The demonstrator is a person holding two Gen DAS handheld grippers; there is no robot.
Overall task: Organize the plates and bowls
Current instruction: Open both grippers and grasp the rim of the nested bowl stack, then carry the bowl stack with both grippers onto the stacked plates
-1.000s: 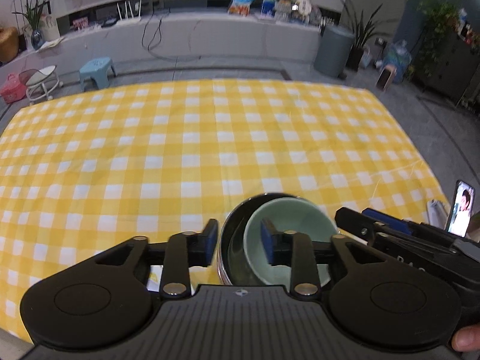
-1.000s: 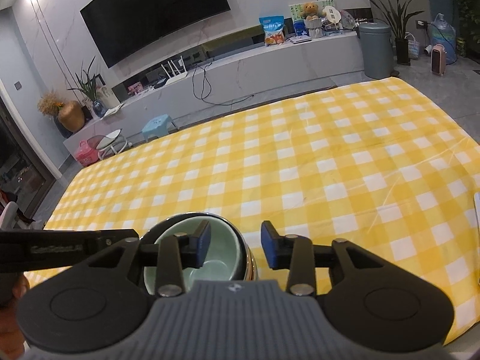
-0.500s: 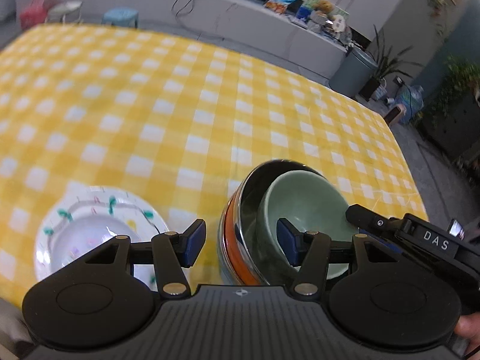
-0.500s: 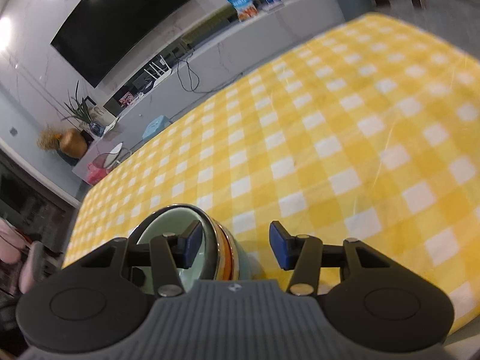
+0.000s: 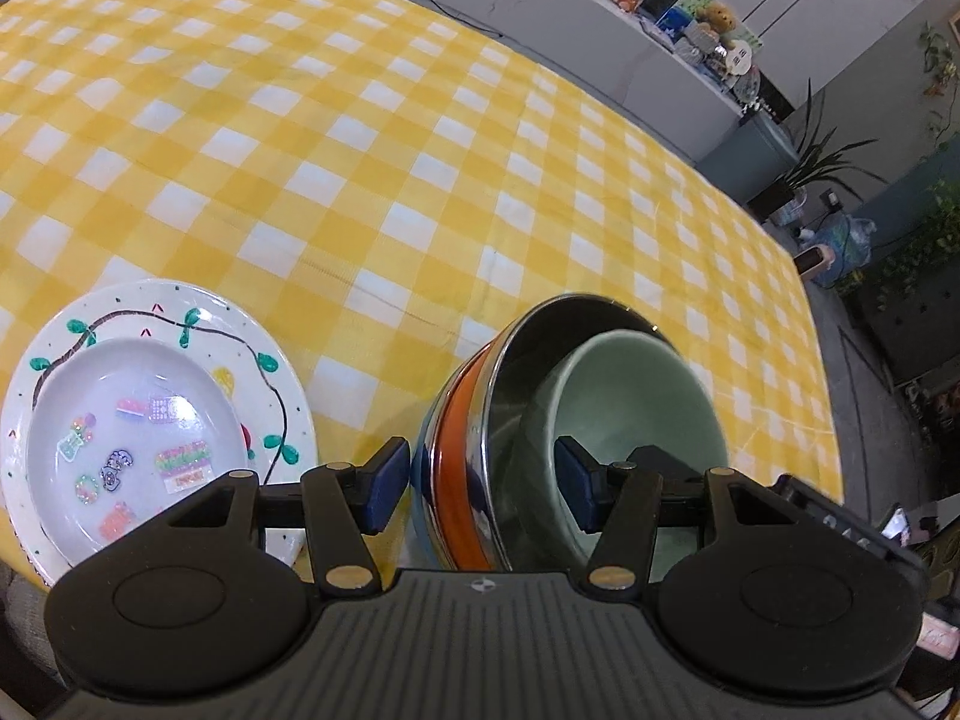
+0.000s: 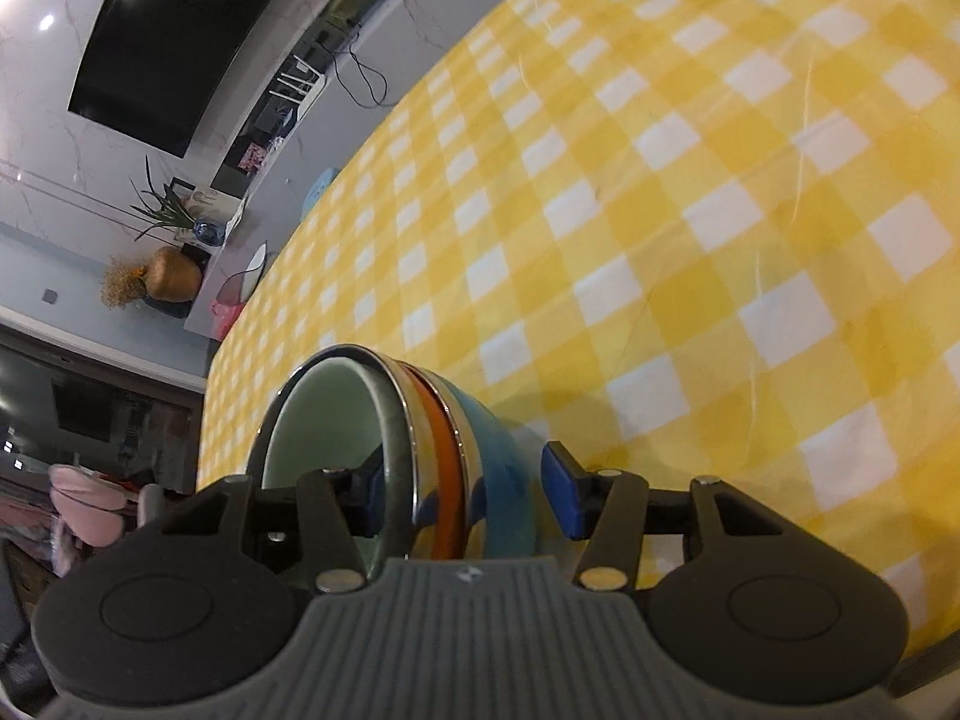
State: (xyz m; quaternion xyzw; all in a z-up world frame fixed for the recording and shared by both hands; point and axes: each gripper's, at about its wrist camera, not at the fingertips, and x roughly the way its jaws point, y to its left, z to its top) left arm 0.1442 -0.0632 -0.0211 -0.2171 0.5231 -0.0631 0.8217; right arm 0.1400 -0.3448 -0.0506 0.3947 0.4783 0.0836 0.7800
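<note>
Yellow-and-white checked cloth [image 5: 372, 138] covers the table, and near its front edge sits the stack the task turns on: a green bowl [image 5: 636, 420] nested in a steel bowl [image 5: 540, 336] with an orange band, over a blue one [image 6: 501, 468]. The stack's near walls run straight between both sets of jaws — the left gripper [image 5: 480, 489] straddles the left wall, one pad outside by the orange band, the other inside the green bowl; the right gripper [image 6: 459, 501] straddles the opposite wall the same way. Both have just been opening, the left earlier in the second, and stand released, pads clear of the walls with the rims between them. Neither hand is nearer; each sits at its own side. Just beside the stack to the left lie a small white dish [image 5: 120, 420] on a vine-patterned plate [image 5: 198, 324], plates apart from bowls, which I judge nearly sorted.
</note>
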